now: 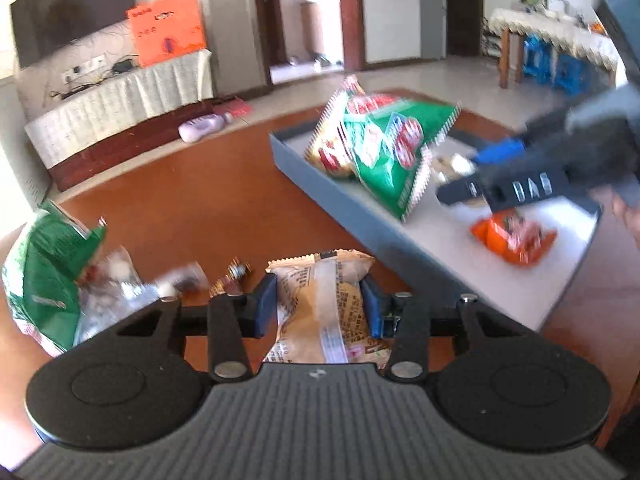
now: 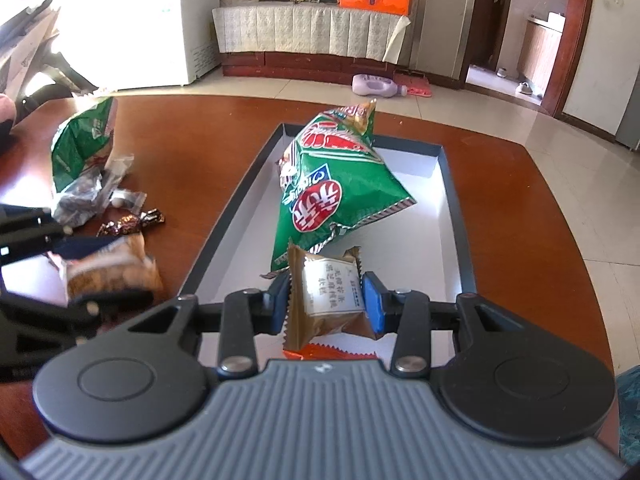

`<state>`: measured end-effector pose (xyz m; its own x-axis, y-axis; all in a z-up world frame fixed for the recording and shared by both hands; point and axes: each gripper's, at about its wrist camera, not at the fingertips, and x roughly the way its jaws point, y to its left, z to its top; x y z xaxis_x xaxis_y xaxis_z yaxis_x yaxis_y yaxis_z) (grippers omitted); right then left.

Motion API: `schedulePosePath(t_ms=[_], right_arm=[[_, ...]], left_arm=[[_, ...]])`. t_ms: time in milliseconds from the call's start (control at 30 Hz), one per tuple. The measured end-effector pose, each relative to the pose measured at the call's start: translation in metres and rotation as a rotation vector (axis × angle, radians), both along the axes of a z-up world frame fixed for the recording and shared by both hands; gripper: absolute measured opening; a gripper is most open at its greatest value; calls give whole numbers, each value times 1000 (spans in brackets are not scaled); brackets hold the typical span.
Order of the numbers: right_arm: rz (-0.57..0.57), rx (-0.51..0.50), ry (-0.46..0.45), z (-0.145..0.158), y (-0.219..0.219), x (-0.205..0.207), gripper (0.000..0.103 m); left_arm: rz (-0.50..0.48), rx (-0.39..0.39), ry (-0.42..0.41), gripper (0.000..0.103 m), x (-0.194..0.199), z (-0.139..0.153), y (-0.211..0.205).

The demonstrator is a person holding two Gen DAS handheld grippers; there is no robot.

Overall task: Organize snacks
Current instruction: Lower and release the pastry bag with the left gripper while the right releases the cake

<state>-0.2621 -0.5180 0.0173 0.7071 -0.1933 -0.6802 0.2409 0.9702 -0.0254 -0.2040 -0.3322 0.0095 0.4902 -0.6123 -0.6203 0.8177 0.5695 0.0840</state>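
Note:
My left gripper is shut on a tan snack packet, held just above the brown table; in the right wrist view that gripper and packet are at the left. My right gripper is shut on a small brown packet with a white label, over the near end of the grey tray. A large green snack bag and an orange packet lie in the tray. The left wrist view shows the right gripper above the tray.
Left of the tray on the table lie a second green bag, clear-wrapped sweets and a dark foil candy. A purple bottle lies on the floor beyond the table's far edge.

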Motion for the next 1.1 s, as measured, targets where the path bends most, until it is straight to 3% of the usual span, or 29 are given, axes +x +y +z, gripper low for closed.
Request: schedulePosePath(t_ms=[167, 400, 533, 700, 1067, 1100], right_arm=[[-14, -4, 21, -5, -2, 0, 42], [0, 9, 44, -9, -4, 2, 41], [-23, 31, 58, -11, -16, -2, 42], [-3, 14, 72, -12, -19, -5, 43], [31, -7, 82, -13, -14, -2, 43], [31, -5, 81, -13, -14, -2, 42]], left_arm=[[14, -66, -25, 49, -1, 26, -10], [-61, -117, 1, 48, -14, 41, -46], [-65, -105, 25, 48, -12, 36, -72], [-94, -63, -14, 48, -12, 23, -108], [-62, 20, -22, 49, 17, -11, -180], [-48, 23, -15, 53, 19, -12, -183]])
